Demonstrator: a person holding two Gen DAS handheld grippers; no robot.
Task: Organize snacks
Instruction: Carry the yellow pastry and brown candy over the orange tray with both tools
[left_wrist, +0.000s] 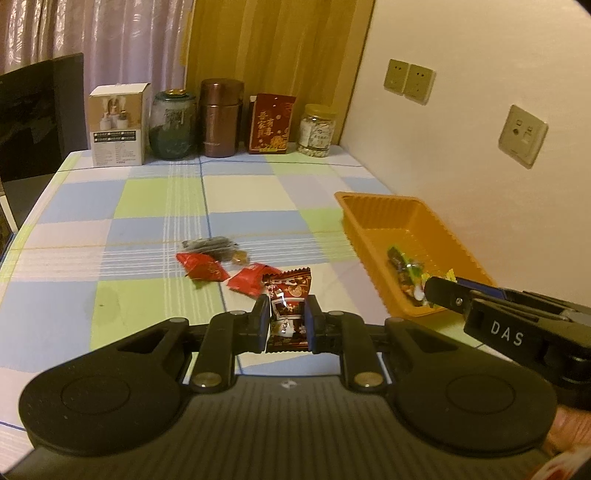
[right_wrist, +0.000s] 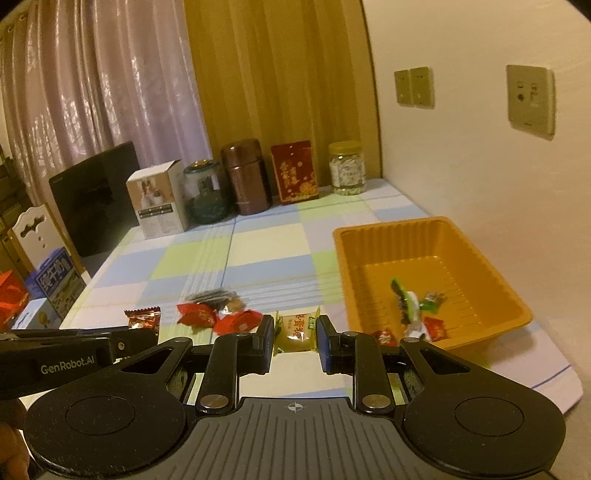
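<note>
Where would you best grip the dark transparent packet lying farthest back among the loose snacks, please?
Probably across the narrow width of the dark transparent packet, at its free left end, coming from above. It lies flat and elongated on the checked tablecloth, and a small amber candy crowds its right end.

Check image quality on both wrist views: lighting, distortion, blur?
Left wrist: dim warm yellow cast, fisheye bends the wall sockets, dark corner vignette, far jars soft, glare on the dark red packet. Right wrist: same cast, curtains bowed, table edge curved, yellow packet readable.
</note>
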